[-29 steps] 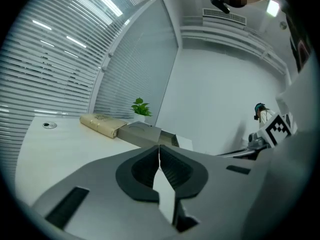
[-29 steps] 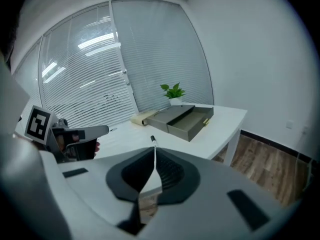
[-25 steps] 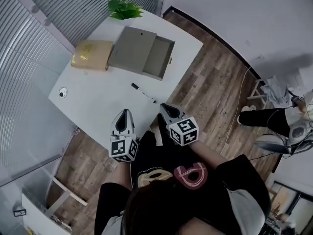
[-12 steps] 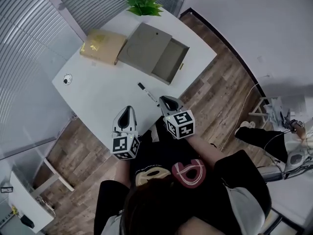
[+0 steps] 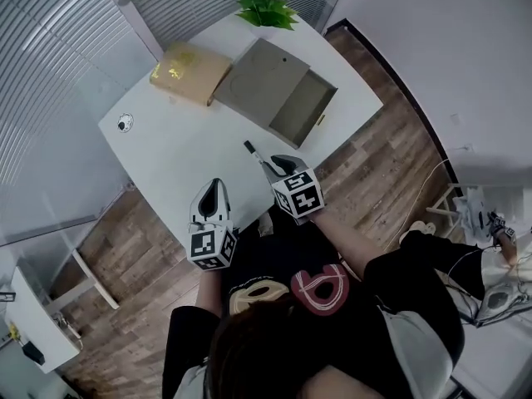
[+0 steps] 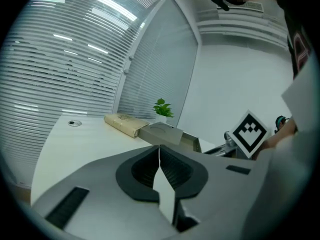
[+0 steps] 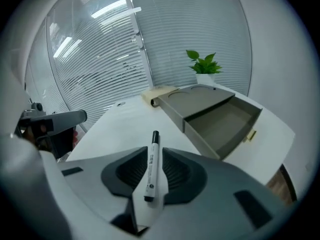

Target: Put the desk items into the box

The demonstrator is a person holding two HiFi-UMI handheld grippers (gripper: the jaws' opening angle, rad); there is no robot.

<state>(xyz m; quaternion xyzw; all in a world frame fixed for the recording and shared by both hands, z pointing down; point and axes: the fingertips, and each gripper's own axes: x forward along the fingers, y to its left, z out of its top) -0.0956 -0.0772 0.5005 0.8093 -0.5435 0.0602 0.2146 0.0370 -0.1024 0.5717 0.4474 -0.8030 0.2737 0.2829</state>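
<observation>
Right gripper [image 7: 154, 148] jaws being opened, marker [image 7: 150, 170] seen between them on the worktop [image 7: 120, 121], left gripper [image 6: 159, 150] jaws pressed together

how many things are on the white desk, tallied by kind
marker pen: 1
grey drawer box: 1
tan package: 1
potted plant: 1
total: 4
</observation>
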